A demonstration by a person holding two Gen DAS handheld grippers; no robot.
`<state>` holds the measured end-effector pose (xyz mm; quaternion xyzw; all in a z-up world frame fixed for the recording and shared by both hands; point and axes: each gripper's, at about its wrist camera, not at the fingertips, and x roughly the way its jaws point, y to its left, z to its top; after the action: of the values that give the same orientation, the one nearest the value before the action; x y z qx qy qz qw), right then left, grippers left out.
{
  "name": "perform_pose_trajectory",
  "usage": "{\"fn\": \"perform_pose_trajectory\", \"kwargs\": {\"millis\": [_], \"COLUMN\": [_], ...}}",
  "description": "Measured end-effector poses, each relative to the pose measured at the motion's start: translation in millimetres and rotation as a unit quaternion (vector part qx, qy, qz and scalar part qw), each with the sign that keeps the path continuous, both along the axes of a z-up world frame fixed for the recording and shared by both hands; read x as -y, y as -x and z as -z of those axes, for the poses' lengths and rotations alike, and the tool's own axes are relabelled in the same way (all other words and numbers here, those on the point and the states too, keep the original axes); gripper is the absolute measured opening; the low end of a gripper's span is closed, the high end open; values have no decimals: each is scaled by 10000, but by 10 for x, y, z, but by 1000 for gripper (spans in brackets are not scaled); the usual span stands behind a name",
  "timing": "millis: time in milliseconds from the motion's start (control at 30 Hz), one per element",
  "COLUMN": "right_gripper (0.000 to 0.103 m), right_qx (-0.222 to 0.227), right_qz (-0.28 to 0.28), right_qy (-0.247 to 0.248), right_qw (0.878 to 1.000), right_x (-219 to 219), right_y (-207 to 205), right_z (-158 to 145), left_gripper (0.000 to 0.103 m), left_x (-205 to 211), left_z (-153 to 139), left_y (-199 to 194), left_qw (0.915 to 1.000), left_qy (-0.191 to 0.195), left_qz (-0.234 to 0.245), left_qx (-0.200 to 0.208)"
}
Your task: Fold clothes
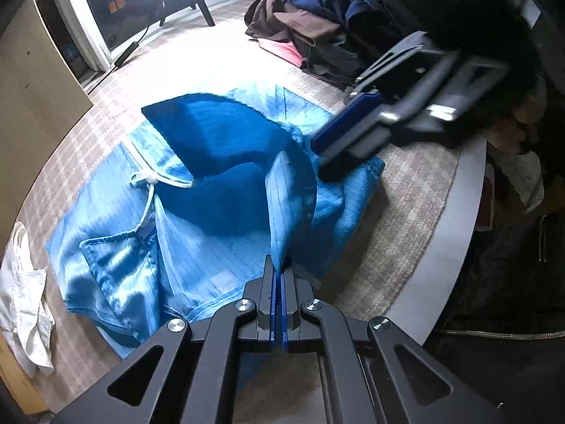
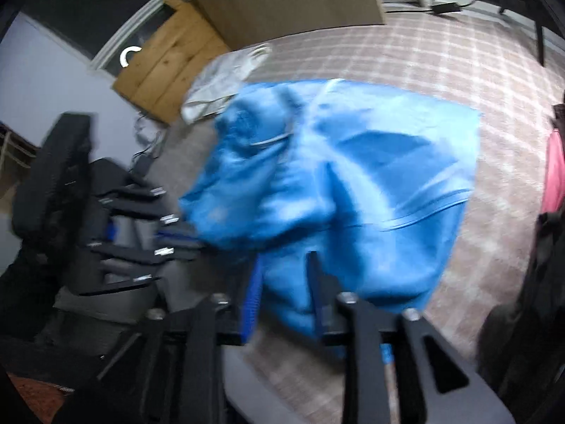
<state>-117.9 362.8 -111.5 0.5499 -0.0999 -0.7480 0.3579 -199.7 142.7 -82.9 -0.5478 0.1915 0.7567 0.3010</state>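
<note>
White garment: a crumpled white cloth piece [image 1: 24, 296] lies at the far left of the plaid cloth, apart from the blue one; in the right wrist view it [image 2: 222, 81] shows just behind the blue fabric.
Surface: a beige and white plaid cloth [image 1: 395, 219] covers the tabletop, whose pale grey rounded rim [image 1: 455, 247] shows at the right.
Blue garment: a bright blue, thin, pinstriped fabric garment [image 1: 197, 212] with a white drawstring [image 1: 150, 190] lies spread and partly bunched in the middle of the plaid cloth; a patch pocket faces up at its near left part. In the right wrist view the same garment [image 2: 370, 176] is blurred, rumpled and partly raised off the surface.
Left gripper: the black two-finger left gripper [image 1: 279, 279] with blue pads is clamped tight on a raised fold of the blue garment, which rises as a peak straight from the fingertips.
Right gripper: the black right gripper [image 2: 286, 275] stands with its jaws partly apart; blue fabric lies between the fingers, but blur hides whether the pads press on it. From the left wrist view it [image 1: 328, 152] sits over the garment's far right edge.
Clothes pile: a heap of dark navy, brown and pink clothes [image 1: 310, 24] rests at the far side of the table, well apart from the blue garment.
</note>
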Motion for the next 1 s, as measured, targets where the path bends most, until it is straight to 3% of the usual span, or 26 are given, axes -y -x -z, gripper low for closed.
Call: {"fn": "perform_pose_trajectory", "kwargs": {"millis": [100, 267, 433, 533, 567, 600, 767, 933, 967, 1000], "right_gripper": [36, 34, 37, 53, 53, 53, 53, 51, 44, 37], "right_qx": [-208, -84, -162, -200, -207, -202, 186, 697, 733, 820], "right_qz": [-88, 359, 375, 180, 110, 1, -496, -930, -1024, -1117], "right_qy": [-64, -1377, -995, -708, -725, -817, -1403, -1629, -1663, -1694], "right_qw": [9997, 9898, 9942, 9971, 9971, 9965, 9887, 9798, 9780, 9758], "right_x": [139, 22, -163, -98, -39, 35, 326, 457, 466, 456], "right_y": [-16, 172, 161, 276, 348, 438, 769, 908, 904, 892], "right_z": [2, 323, -80, -359, -412, -435, -283, -13, 10, 53], "left_gripper": [1, 1, 12, 30, 38, 40, 39, 36, 31, 14], "left_x": [-66, -67, -67, -86, -92, -107, -201, -219, -224, -226], "left_z": [-23, -17, 21, -109, -153, -178, -54, 131, 150, 169], "left_y": [-35, -91, -215, -281, -302, -267, 56, 264, 278, 284], "left_qw": [9999, 9997, 10000, 9999, 9998, 9997, 9980, 9936, 9932, 9933], "left_qy": [0, 124, 71, -74, -123, -182, -447, -667, -690, -664], "left_qz": [136, 156, 27, 0, -8, -66, -391, -671, -683, -703], "left_qx": [-33, -130, -11, -112, -147, -169, 203, 620, 647, 638]}}
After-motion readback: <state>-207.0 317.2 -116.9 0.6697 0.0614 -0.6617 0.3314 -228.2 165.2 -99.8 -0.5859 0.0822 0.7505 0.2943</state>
